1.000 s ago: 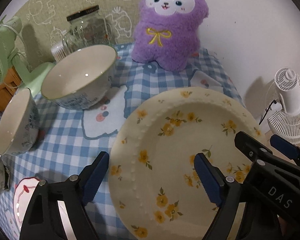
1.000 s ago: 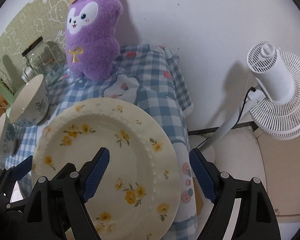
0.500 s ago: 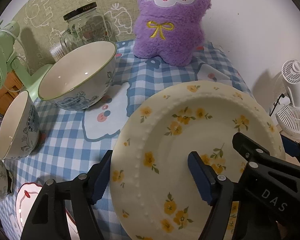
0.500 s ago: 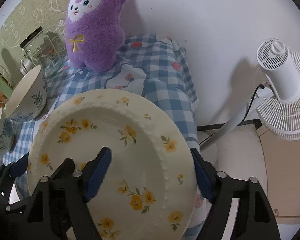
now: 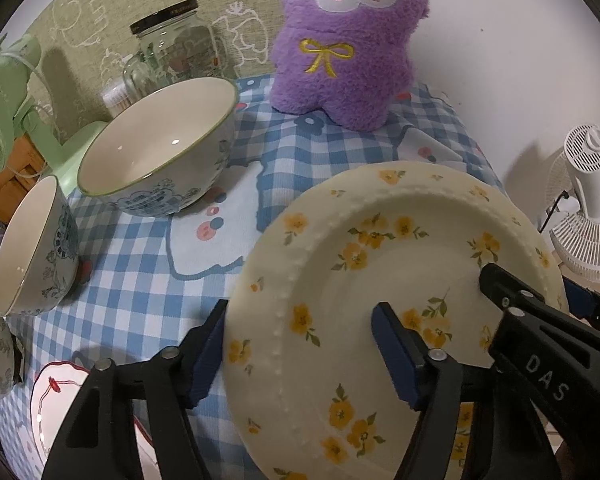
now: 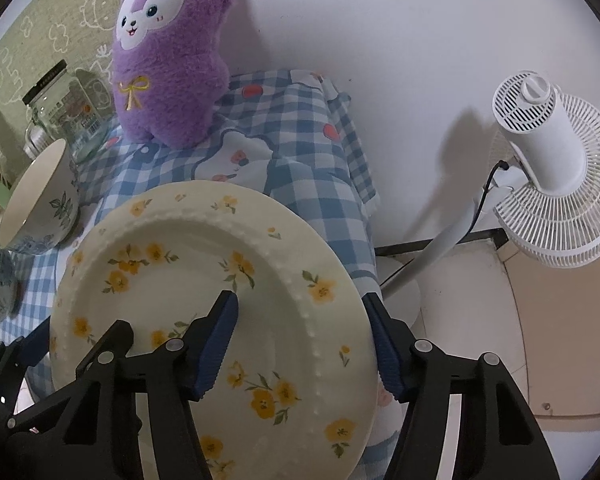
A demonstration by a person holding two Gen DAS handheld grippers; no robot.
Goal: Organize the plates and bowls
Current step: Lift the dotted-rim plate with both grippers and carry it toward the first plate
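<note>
Both grippers, left (image 5: 300, 348) and right (image 6: 300, 344), straddle the floral plate's (image 5: 380, 264) opposite rims, fingers part-open; whether they clamp it is unclear, so lift level, evenly over the bench (image 5: 140, 264).

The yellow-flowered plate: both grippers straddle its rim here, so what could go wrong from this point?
1. The yellow-flowered plate sits at the tablecloth's right edge, seemingly tilted; with the left gripper and right gripper wide, it could slip floorward, near the white fan.
2. Swinging it left could knock the large bowl or small bowl.
</note>
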